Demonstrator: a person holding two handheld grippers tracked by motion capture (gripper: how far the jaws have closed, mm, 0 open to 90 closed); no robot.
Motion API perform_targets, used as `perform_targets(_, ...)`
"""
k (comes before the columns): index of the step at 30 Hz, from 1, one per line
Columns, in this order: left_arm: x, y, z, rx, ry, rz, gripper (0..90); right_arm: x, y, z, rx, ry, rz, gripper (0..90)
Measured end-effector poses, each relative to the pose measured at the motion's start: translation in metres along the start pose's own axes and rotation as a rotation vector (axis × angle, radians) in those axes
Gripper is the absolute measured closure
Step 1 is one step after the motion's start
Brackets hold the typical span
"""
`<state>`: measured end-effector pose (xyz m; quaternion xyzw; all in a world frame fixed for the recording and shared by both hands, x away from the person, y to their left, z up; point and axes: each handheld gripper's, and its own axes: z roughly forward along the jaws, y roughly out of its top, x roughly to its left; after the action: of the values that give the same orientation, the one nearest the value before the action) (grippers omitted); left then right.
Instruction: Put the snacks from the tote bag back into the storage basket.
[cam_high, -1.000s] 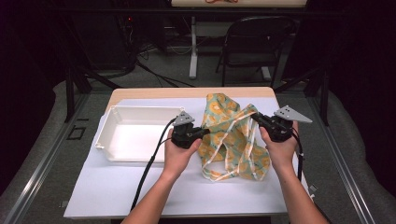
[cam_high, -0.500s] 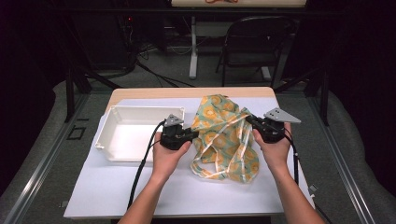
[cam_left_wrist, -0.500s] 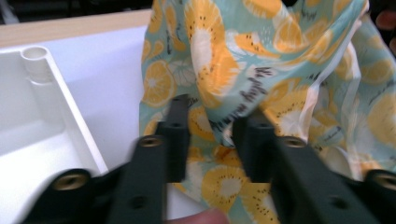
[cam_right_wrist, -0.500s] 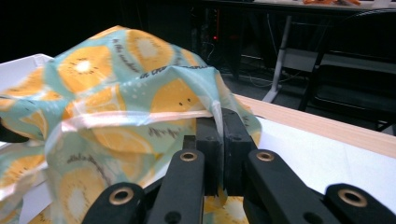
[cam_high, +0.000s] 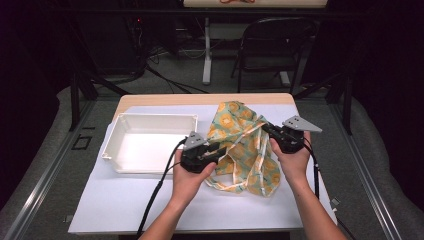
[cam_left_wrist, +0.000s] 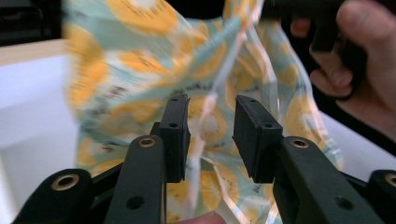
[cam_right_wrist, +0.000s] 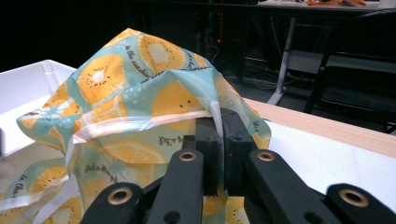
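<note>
Fruit-print bag: light, limp, slippery; hem pinched by right tool, left tool wide w/ strap between; best gripped at hem.

Your high view: table evenly lit from above, surroundings dark, shadows soft. Your left gripper view: fabric bag blurred, white tray washed out, near jaws sharp. Your right gripper view: bag crisp, background dim.
</note>
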<state>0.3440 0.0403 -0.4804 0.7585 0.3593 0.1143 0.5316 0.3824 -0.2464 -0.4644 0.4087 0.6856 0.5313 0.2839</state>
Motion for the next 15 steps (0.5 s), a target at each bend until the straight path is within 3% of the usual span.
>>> perform_targets(2, -0.004, -0.005, 0.015, 0.03, 0.025, 0.004, 61.2, 0.0, 0.0, 0.0, -0.002, 0.001, 0.003, 87.6)
perform_targets(7, -0.006, -0.015, 0.045, 0.086, 0.118, -0.044, 48.4, -0.001, -0.001, 0.0, -0.003, 0.002, 0.01, 87.4)
perform_targets(9, -0.007, -0.017, 0.053, 0.103, 0.138, -0.065, 42.2, -0.001, -0.001, 0.0, -0.004, 0.003, 0.012, 87.2)
perform_targets(11, -0.008, -0.017, 0.059, 0.091, 0.168, -0.089, 28.5, -0.001, -0.002, 0.0, 0.003, 0.011, 0.013, 86.8)
perform_targets(15, -0.008, -0.017, 0.066, 0.104, 0.197, -0.121, 18.8, 0.0, -0.004, 0.001, 0.005, 0.019, 0.026, 84.8)
